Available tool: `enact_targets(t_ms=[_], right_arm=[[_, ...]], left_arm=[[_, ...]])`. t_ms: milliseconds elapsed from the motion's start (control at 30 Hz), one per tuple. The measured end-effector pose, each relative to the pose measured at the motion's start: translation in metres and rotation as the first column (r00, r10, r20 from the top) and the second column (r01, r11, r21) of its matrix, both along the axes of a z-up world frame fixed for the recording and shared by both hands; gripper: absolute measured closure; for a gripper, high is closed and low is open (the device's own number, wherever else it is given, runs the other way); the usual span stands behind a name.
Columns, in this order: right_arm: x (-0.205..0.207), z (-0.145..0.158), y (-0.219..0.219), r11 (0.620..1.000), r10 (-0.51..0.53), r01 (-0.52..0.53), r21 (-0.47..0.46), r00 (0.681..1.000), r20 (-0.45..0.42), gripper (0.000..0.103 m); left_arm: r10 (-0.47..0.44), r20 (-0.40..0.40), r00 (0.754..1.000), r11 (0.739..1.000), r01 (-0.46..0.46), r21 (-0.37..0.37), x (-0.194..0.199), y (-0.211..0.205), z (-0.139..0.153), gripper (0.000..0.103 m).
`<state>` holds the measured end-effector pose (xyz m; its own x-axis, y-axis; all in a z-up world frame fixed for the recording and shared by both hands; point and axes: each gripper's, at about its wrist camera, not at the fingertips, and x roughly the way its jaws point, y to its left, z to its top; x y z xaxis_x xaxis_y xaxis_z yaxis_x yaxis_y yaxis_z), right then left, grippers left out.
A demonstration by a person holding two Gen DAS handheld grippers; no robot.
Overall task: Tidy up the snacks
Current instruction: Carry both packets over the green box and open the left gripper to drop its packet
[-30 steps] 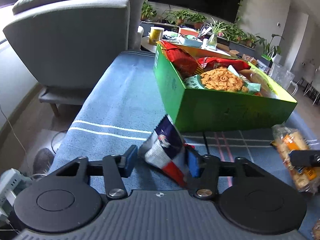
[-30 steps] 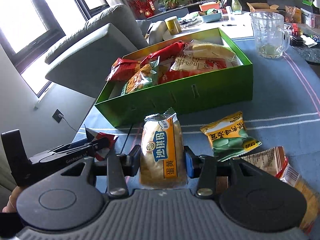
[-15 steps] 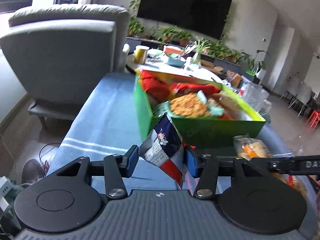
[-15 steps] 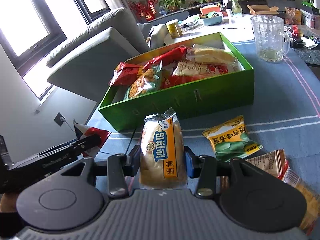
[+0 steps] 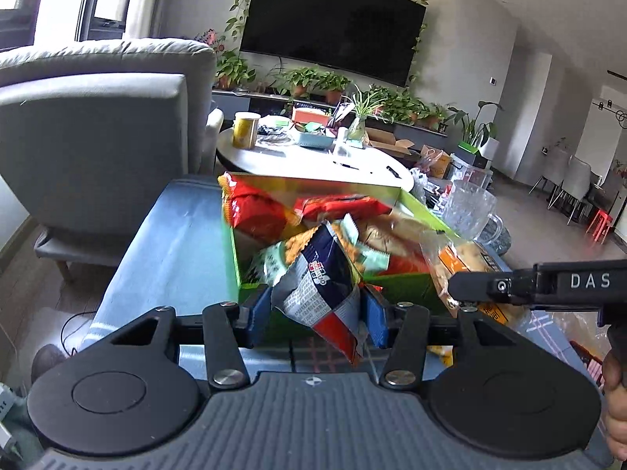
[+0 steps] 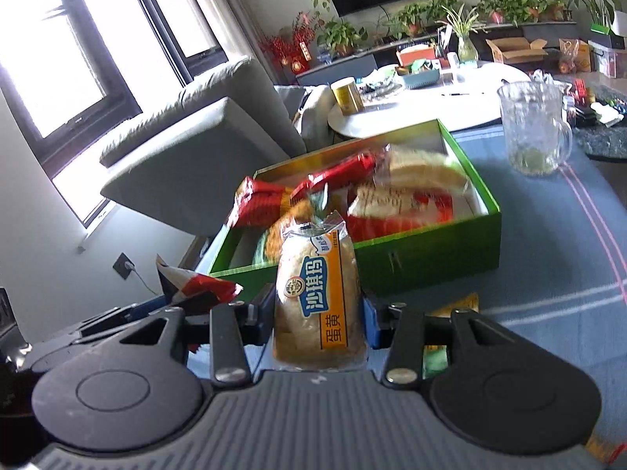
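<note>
Before green box (image 6: pixel 431 262) | left gripper (image 5: pixel 315 309) — clamps navy-red packet (image 5: pixel 321 290) | right gripper (image 6: pixel 318 315) — clamps cake pack (image 6: pixel 317 305)

Navy-red snack packet (image 5: pixel 319 286) aloft, cake packet (image 6: pixel 319 305) upright, green box (image 6: pixel 431 258) part-filled

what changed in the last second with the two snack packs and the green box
Both grippers rose toward the green box, the left gripper carrying the navy-and-red packet, the right gripper the orange-labelled cake pack. Both grips unchanged; the box and glass mug stayed put.
</note>
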<state>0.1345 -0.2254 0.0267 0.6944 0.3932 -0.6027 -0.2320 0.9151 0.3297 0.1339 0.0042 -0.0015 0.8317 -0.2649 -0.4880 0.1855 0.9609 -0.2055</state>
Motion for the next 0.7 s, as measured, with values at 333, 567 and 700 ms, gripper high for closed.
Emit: enact_targets(t_ms=[333, 567, 700], right_arm=[[0.025, 0.016, -0.002, 0.999, -0.025, 0.024, 0.024, 0.999, 0.038, 0.053], [0.043, 0.012, -0.005, 0.999, -0.03, 0.029, 0.027, 0.999, 0.028, 0.053], [0.057, 0.011, -0.006, 0.999, -0.038, 0.037, 0.038, 0.999, 0.024, 0.053]], left_arm=[[0.014, 0.046, 0.999, 1.0, -0.015, 0.022, 0.046, -0.008, 0.019, 0.056], [0.027, 0.067, 0.997, 0.998, -0.031, 0.049, 0.084, -0.014, 0.027, 0.055], [0.038, 0.065, 0.997, 0.998, -0.041, 0.046, 0.109, -0.015, 0.028, 0.055]])
